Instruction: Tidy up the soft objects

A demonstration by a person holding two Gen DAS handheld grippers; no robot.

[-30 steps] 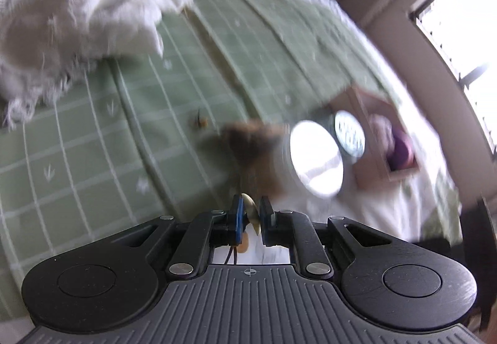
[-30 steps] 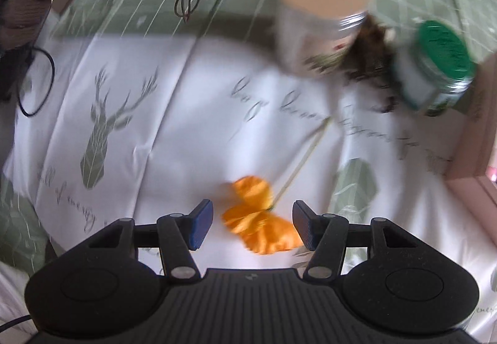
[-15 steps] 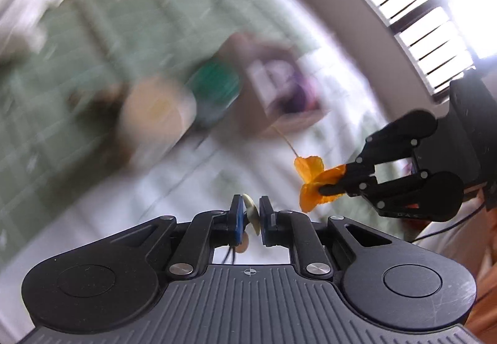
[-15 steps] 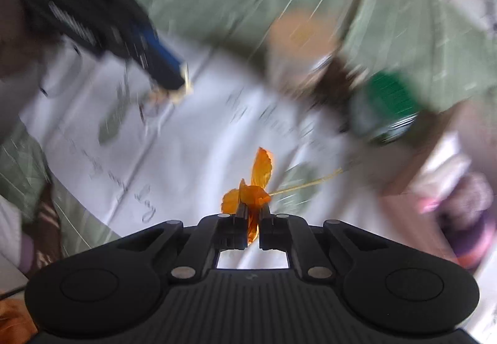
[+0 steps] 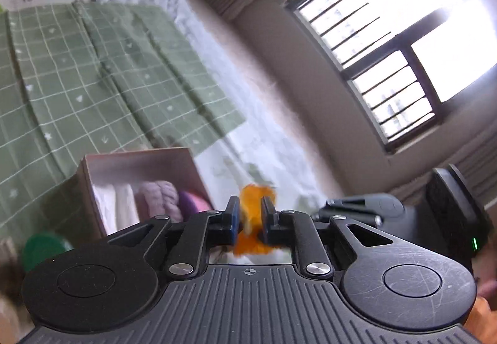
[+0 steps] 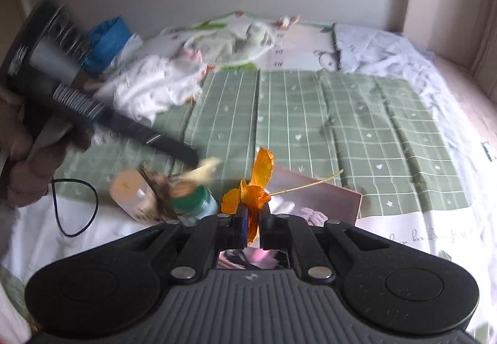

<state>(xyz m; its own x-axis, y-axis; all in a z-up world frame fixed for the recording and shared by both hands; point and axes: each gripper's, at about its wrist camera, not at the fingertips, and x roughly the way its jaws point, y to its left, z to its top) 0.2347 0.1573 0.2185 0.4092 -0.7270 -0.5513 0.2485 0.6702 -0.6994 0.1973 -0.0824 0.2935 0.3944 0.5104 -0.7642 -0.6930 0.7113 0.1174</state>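
My right gripper is shut on an orange fabric flower, whose thin stem sticks out to the right. It hangs above a pinkish open box that holds a lilac knitted piece and white cloth. My left gripper has its jaws opening, and I see nothing pressed between the pads. Through their gap shows the orange flower, which lies beyond them. In the right wrist view a blurred cream charm sits just off the left gripper; whether they touch is unclear.
A green-lidded jar, a tan-lidded jar and a brown tuft lie left of the box. The green checked cover spreads behind. A white towel heap is at back left, with a black cable at front left.
The right gripper closed on the orange flower and lifted it off the white sheet toward the box. The left gripper swung up beside it, and its jaws have parted; the cream charm no longer shows between them.
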